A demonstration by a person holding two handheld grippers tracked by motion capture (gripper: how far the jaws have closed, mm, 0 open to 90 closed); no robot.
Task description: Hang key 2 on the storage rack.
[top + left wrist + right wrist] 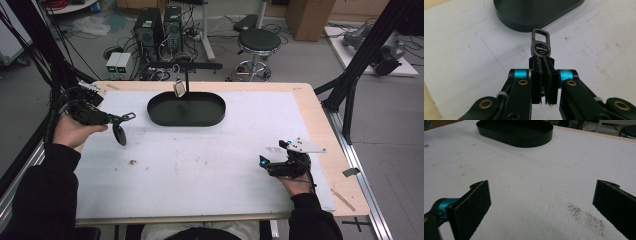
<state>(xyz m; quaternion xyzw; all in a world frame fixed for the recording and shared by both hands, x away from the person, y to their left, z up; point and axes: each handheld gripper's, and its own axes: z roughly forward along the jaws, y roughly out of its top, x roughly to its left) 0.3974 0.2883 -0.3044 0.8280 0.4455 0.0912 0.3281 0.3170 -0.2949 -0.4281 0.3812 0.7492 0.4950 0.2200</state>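
Keychain (540, 47), pinched in the left gripper (543, 65) at the table's left, looks small, stiff and light (metal clip free for hooking). Right gripper (541, 195) rests spread, near right.

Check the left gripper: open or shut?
Shut. In the left gripper view, the left gripper has its jaws pressed together on the keychain, whose metal clip sticks out beyond them.

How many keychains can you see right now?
2. One keychain is clamped in the left gripper, above the mat. Another hangs from the stand over the black tray. Others could be hidden.
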